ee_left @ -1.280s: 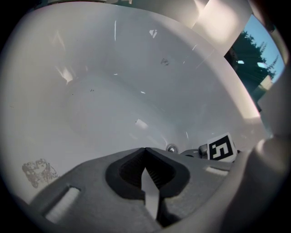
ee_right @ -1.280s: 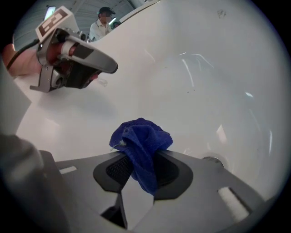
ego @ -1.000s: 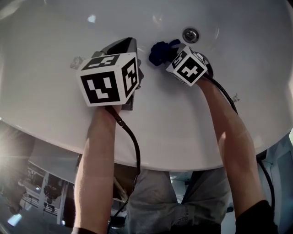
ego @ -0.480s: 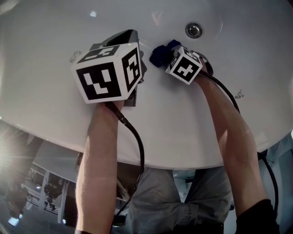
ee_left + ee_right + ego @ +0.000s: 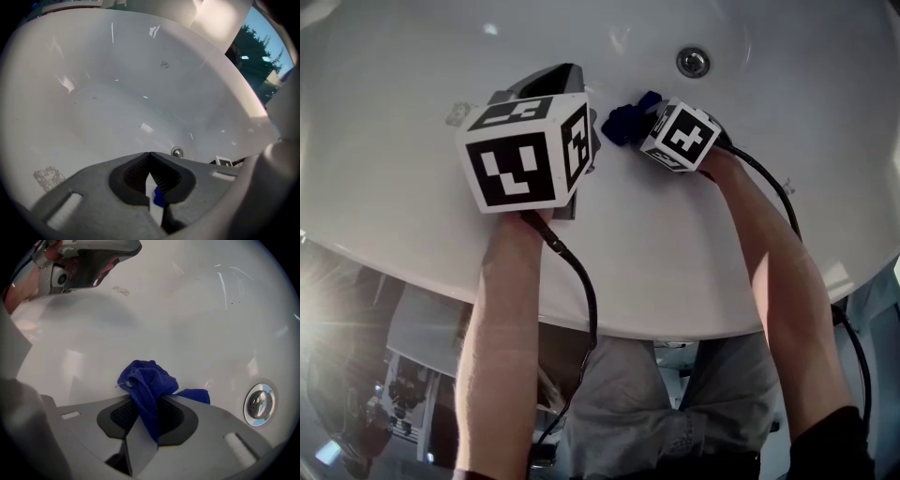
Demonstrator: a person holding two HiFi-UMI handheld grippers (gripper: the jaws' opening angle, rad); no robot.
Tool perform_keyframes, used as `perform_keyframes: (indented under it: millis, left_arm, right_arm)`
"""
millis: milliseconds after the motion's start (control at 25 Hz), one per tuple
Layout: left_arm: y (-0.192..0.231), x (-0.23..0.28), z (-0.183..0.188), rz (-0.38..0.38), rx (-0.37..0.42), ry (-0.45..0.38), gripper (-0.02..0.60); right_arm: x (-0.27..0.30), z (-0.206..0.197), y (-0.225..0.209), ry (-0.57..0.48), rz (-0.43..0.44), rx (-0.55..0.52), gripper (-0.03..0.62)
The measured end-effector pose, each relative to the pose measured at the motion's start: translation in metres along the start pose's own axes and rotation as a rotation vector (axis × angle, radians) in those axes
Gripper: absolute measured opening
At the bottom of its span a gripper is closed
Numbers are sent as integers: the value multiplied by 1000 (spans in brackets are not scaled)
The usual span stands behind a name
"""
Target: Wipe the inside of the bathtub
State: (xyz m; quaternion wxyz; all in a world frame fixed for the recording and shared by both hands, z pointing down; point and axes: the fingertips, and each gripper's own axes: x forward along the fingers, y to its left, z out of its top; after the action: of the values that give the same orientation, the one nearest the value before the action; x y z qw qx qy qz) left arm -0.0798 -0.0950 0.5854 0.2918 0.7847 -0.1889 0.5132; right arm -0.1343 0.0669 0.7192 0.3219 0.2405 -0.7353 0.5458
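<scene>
The white bathtub (image 5: 412, 169) fills the head view. A crumpled blue cloth (image 5: 622, 120) (image 5: 146, 383) lies pressed on the tub floor, a little to the near left of the drain (image 5: 693, 62) (image 5: 259, 404). My right gripper (image 5: 643, 118) (image 5: 149, 401) is shut on the cloth, which bunches out past the jaw tips. My left gripper (image 5: 551, 82) (image 5: 150, 155) hovers to the left of it, shut with nothing between its jaws. Through the slit behind those jaws a sliver of the blue cloth (image 5: 158, 198) shows.
A small greyish mark (image 5: 457, 116) (image 5: 49, 177) sits on the tub wall left of the left gripper. The tub's near rim (image 5: 656, 323) curves under both forearms. Cables trail from both grippers. The tub's far wall (image 5: 140, 56) rises ahead.
The right gripper has drawn the blue cloth slightly away from the drain, toward the near side. The left gripper has stayed almost in place, still shut.
</scene>
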Motion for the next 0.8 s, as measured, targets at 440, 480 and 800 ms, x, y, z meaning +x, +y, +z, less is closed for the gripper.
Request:
perform_keyframes:
  millis: [440, 480, 800]
  left_arm:
    - [-10, -17, -9, -14, -49, 11, 5]
    - [-12, -18, -10, -12, -38, 15, 5]
    - [-24, -28, -8, -11, -33, 8, 5]
  right_arm:
    - [-29, 5, 41, -29, 102, 8, 115]
    - [-31, 6, 46, -39, 112, 14, 115]
    - [-55, 8, 85, -54, 183, -5, 115]
